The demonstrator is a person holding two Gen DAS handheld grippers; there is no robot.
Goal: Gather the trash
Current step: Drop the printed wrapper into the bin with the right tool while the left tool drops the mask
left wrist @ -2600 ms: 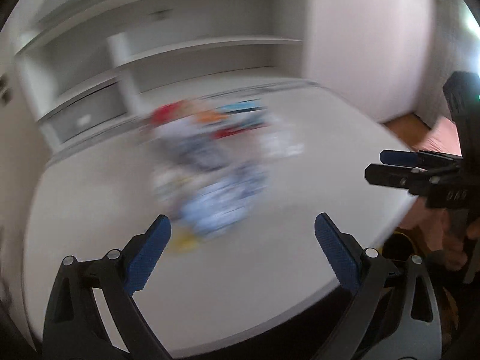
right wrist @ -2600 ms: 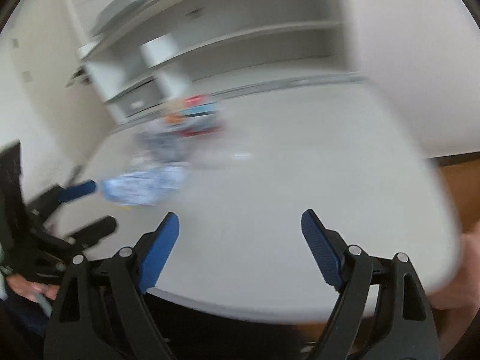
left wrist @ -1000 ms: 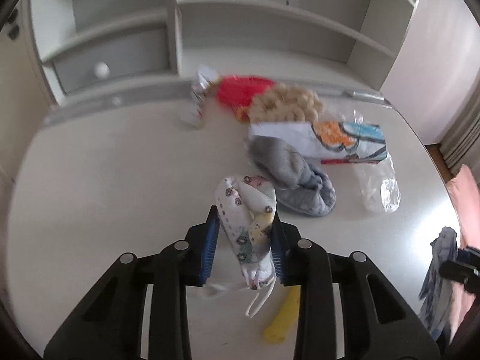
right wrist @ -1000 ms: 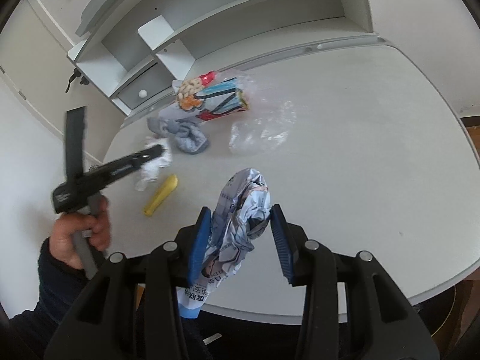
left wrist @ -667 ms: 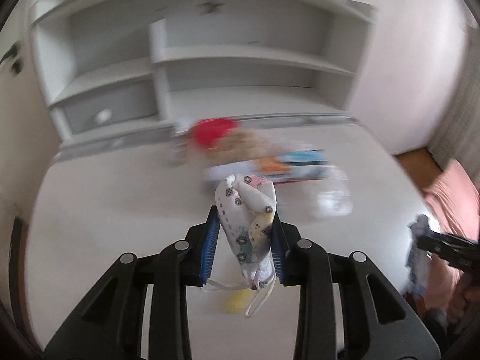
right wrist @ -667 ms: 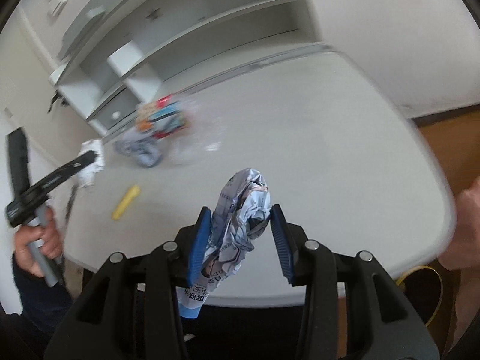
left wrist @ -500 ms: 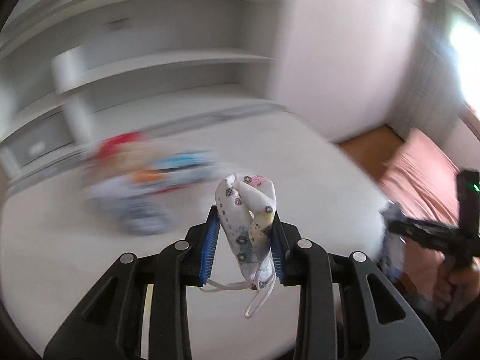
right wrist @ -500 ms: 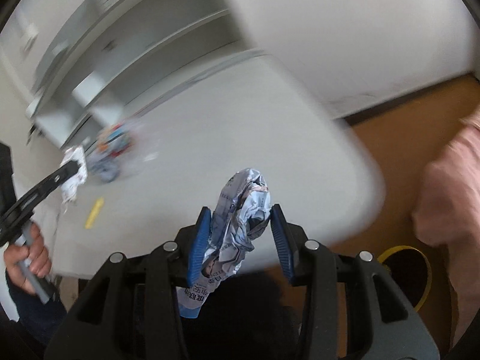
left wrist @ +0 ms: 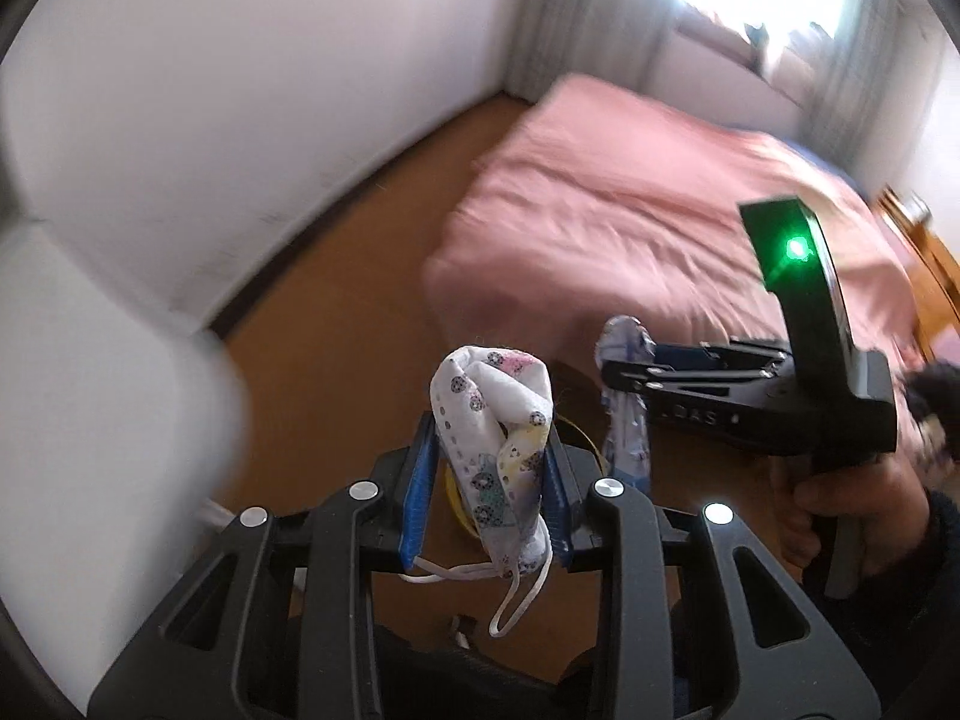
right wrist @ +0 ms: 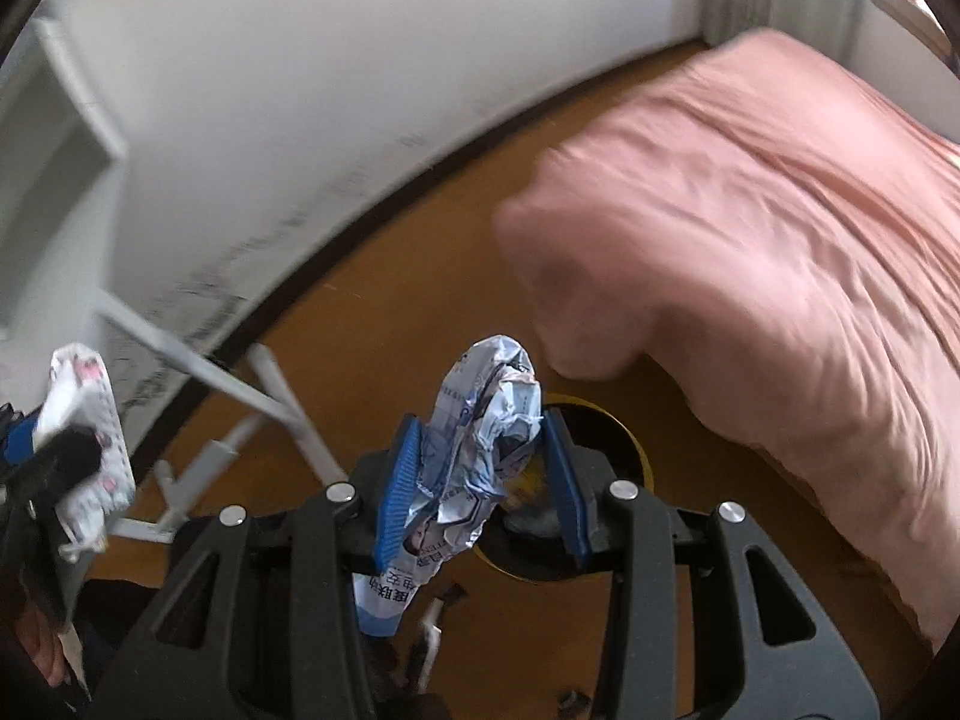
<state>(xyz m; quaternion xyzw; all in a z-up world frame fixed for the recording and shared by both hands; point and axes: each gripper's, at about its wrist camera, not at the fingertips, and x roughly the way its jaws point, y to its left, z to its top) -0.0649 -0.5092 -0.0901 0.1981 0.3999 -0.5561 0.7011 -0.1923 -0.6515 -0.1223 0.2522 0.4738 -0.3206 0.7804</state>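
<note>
Now, left wrist view: the left gripper [left wrist: 489,480] has its fingers closed tight on a crumpled patterned face mask [left wrist: 495,450], ear loops dangling below, held above the brown floor [left wrist: 336,324]. Beside it, the right gripper [left wrist: 624,375] carries a crinkled wrapper [left wrist: 627,420] before the pink bed [left wrist: 630,210].

Over to the right wrist view: fingers clamped on the silvery-blue wrapper [right wrist: 480,450], poised above a yellow-rimmed trash bin [right wrist: 624,438] on the floor.
</note>
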